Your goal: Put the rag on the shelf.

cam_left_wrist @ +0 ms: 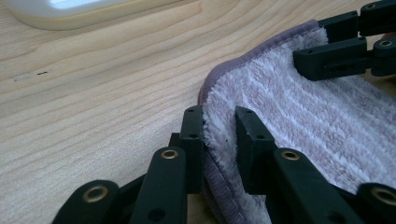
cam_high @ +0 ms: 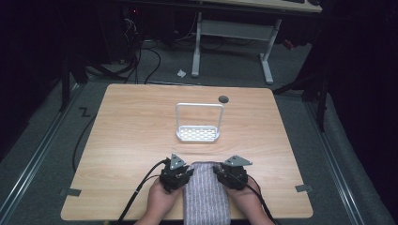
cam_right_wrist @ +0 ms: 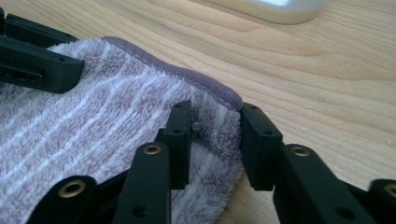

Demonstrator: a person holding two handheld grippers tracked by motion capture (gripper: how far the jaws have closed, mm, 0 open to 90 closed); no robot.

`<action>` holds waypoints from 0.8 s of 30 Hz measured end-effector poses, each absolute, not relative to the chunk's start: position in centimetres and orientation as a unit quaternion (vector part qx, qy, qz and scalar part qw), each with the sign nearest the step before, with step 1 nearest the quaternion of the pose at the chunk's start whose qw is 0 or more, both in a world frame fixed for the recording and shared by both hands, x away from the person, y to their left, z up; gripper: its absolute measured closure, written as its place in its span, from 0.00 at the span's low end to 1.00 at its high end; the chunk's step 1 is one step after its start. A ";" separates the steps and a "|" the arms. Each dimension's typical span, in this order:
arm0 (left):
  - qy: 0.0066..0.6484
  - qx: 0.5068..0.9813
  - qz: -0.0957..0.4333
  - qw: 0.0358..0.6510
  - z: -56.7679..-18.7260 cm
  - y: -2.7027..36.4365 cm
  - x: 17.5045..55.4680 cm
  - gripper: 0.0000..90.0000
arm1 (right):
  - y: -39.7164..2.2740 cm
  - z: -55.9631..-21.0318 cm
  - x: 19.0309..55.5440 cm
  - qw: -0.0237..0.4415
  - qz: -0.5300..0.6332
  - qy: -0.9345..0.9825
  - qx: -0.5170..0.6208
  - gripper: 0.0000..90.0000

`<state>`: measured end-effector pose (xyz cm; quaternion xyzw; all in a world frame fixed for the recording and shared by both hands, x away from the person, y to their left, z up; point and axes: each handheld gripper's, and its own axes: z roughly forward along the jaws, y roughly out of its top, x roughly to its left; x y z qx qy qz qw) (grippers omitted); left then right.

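Two corners, one uneven grip

Both grippers straddle the far corners of the striped towel [cam_high: 206, 194], which lies at the table's [cam_high: 131, 136] near edge, at six o'clock from the white rack [cam_high: 198, 124].

The left gripper [cam_left_wrist: 219, 126] has its jaws nearly together, pinching the towel's hemmed left edge. The right gripper [cam_right_wrist: 215, 126] sits with jaws partly spread round the right corner, its outer pad seemingly just off the pile.

Risk, as I judge it: lifting now could leave the right corner behind, so the towel swings from one side or drags. Thick pile may also squeeze out of a shallow edge pinch.
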<state>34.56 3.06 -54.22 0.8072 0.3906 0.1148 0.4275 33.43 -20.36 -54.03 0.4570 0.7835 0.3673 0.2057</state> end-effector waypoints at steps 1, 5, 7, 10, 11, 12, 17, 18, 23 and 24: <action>0.390 0.808 0.118 0.427 -54.2 3.0 34.5 0.83 | -20.2 -54.0 33.3 0.204 0.368 0.781 0.461 0.78; 0.386 0.812 0.126 0.420 -54.2 2.8 34.3 0.85 | -20.0 -54.0 32.9 0.199 0.368 0.793 0.444 0.89; 0.385 0.812 0.125 0.420 -54.1 2.8 34.1 0.86 | -20.0 -54.0 32.8 0.198 0.371 0.793 0.442 0.90; 0.388 0.811 0.123 0.421 -54.1 2.9 33.9 0.87 | -19.9 -54.0 32.6 0.201 0.370 0.793 0.441 0.91; 0.388 0.810 0.123 0.422 -54.1 2.9 33.8 0.87 | -19.8 -54.0 32.5 0.207 0.368 0.794 0.438 0.92; 0.387 0.805 0.130 0.431 -54.0 2.9 33.3 0.87 | -19.6 -53.9 32.0 0.222 0.369 0.792 0.433 0.92; 0.374 0.789 0.174 0.455 -53.0 2.5 31.9 0.87 | -19.4 -53.0 30.9 0.264 0.397 0.769 0.425 0.92; 0.373 0.783 0.180 0.463 -52.8 2.6 31.7 0.87 | -19.4 -52.8 30.7 0.275 0.402 0.765 0.421 0.92; 0.370 0.760 0.202 0.494 -51.6 3.1 31.0 0.86 | -19.5 -51.4 29.6 0.306 0.435 0.744 0.405 0.92; 0.370 0.760 0.202 0.494 -51.6 3.1 31.0 0.86 | -19.5 -51.4 29.6 0.306 0.435 0.744 0.405 0.92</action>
